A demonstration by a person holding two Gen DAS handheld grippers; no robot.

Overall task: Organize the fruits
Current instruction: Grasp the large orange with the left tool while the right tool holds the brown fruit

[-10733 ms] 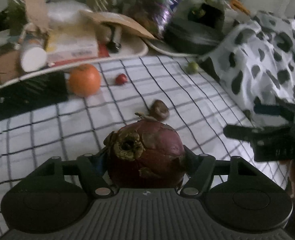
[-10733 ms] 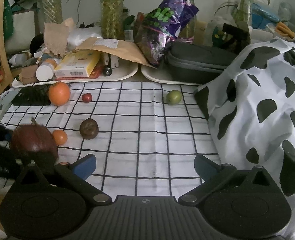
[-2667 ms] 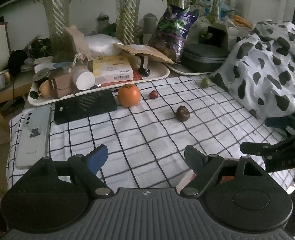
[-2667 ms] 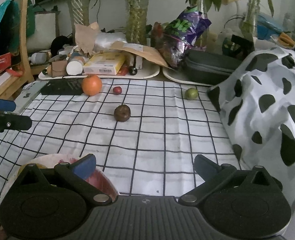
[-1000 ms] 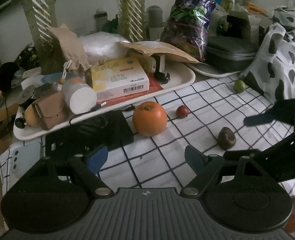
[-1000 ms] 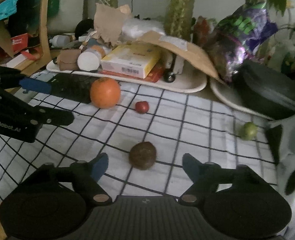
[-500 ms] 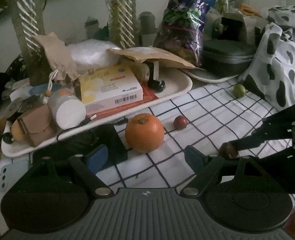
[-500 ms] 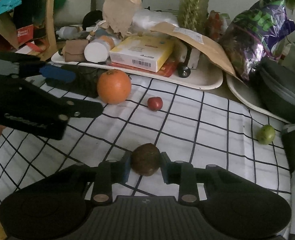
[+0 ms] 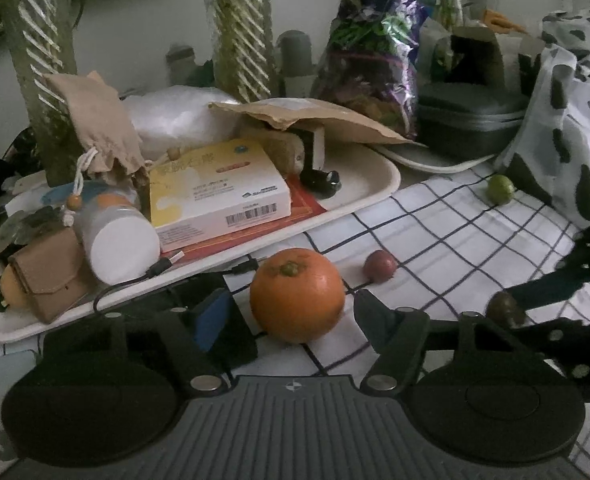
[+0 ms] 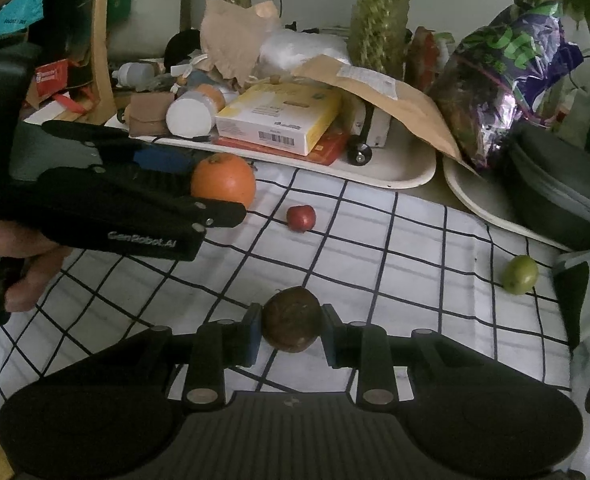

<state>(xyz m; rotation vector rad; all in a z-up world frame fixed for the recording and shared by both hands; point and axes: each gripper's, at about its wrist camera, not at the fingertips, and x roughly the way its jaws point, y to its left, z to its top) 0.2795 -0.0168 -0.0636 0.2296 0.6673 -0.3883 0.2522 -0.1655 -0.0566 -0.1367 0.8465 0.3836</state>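
Checked cloth point(image 10: 395, 264): right claw point(image 10: 291, 330) half-hides brown fruit point(image 10: 291, 324).

Four fruits point(image 10: 223, 180), two grippers point(image 10: 291, 332).

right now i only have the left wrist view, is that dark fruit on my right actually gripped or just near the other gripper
Observer: Gripped. In the right wrist view the right gripper is shut on the brown fruit, a pad on each side.
Operator: ok and my left one, is it around the orange
Observer: The left gripper has its jaws closing with the orange between its fingers, but I cannot tell that they press it.
Operator: anything loose out of my frame
Observer: No more loose fruit. The left hand shows on the gripper's handle.
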